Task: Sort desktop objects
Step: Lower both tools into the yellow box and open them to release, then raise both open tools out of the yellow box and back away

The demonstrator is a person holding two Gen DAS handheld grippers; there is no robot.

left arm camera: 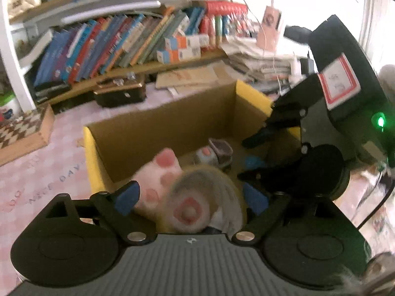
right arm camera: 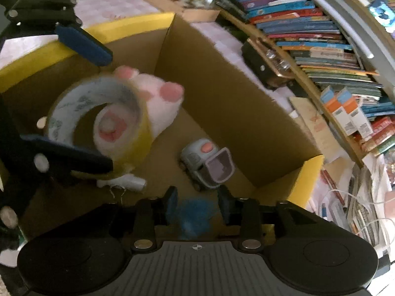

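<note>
An open cardboard box [left arm camera: 138, 133] with yellow rims sits below both grippers. My left gripper [left arm camera: 192, 197] is open over its near side, and between its blue pads [left arm camera: 128, 198] are a yellowish tape roll [left arm camera: 222, 187] and a white plush paw [left arm camera: 163, 170] with pink pads. In the right wrist view the left gripper [right arm camera: 107, 109] has its upper pad clear of the tape roll [right arm camera: 98, 103]. My right gripper [right arm camera: 198, 202] is slightly open over a blurred small blue thing [right arm camera: 195, 215] that its pads do not touch. A grey toy device [right arm camera: 207, 162] lies on the box floor.
A pink checked cloth [left arm camera: 37, 172] covers the desk around the box. Behind it stand a shelf of leaning books [left arm camera: 111, 44], a dark case [left arm camera: 121, 93], a paper stack [left arm camera: 261, 61] and a chessboard box [left arm camera: 22, 128] at the left.
</note>
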